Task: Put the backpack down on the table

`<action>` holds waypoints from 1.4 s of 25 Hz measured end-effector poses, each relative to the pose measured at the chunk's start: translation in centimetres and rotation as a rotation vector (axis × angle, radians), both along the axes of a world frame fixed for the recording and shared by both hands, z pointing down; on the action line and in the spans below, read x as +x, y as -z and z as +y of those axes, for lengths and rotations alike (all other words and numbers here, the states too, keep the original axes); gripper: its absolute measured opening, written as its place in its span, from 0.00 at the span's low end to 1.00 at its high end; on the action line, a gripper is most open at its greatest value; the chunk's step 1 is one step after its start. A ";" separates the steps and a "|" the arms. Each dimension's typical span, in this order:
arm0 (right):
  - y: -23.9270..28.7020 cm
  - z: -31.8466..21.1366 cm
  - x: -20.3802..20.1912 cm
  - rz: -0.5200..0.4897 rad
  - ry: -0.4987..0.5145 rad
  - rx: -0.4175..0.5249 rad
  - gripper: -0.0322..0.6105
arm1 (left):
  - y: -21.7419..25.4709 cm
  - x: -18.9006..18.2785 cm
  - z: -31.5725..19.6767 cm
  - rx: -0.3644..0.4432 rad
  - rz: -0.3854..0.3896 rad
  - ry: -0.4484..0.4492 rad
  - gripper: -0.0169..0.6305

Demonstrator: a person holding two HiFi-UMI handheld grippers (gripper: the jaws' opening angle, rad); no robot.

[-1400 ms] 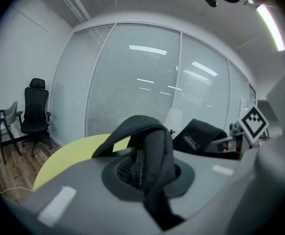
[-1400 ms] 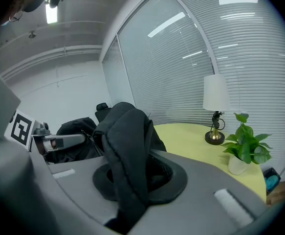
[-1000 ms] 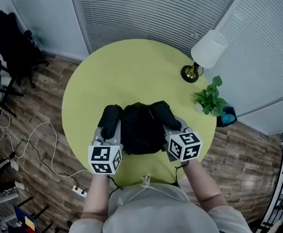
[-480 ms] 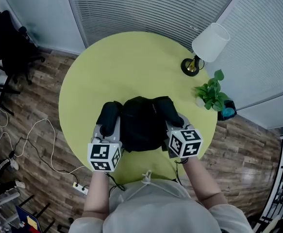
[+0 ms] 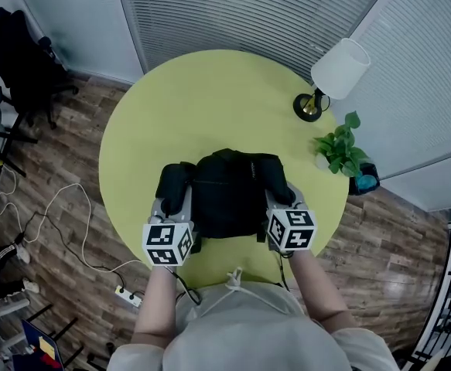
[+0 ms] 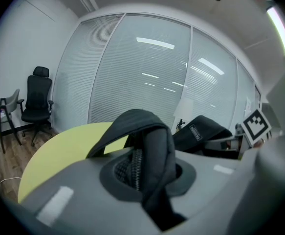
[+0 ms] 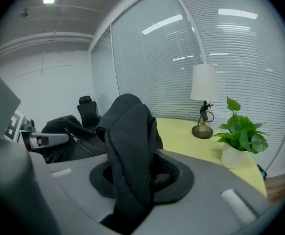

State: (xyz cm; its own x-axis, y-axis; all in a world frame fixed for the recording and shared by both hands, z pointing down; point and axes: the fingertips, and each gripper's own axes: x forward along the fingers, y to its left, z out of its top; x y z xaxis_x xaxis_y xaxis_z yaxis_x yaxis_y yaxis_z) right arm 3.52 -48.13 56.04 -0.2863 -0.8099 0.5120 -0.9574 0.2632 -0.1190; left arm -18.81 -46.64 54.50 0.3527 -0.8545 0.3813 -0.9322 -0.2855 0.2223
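Observation:
A black backpack rests on the round yellow-green table, near its front edge. My left gripper is at its left side, with the left shoulder strap standing folded between the jaws. At the bag's right side, my right gripper has the right shoulder strap bunched between its jaws. Both pairs of jaws have just been opening a little, and each strap still fills the gap and stands pinched. The pads themselves are hidden by the fabric.
A white-shaded lamp and a small potted plant stand at the table's right edge. A black office chair is at the far left. Cables and a power strip lie on the wooden floor beside the table.
Both grippers have come down with the backpack, which now sits lower and spread wider on the table. The straps stay between the jaws.

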 end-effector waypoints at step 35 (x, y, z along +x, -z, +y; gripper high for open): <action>10.7 8.9 1.7 -0.089 0.054 0.254 0.05 | 11.6 1.7 12.4 0.289 -0.052 0.181 0.04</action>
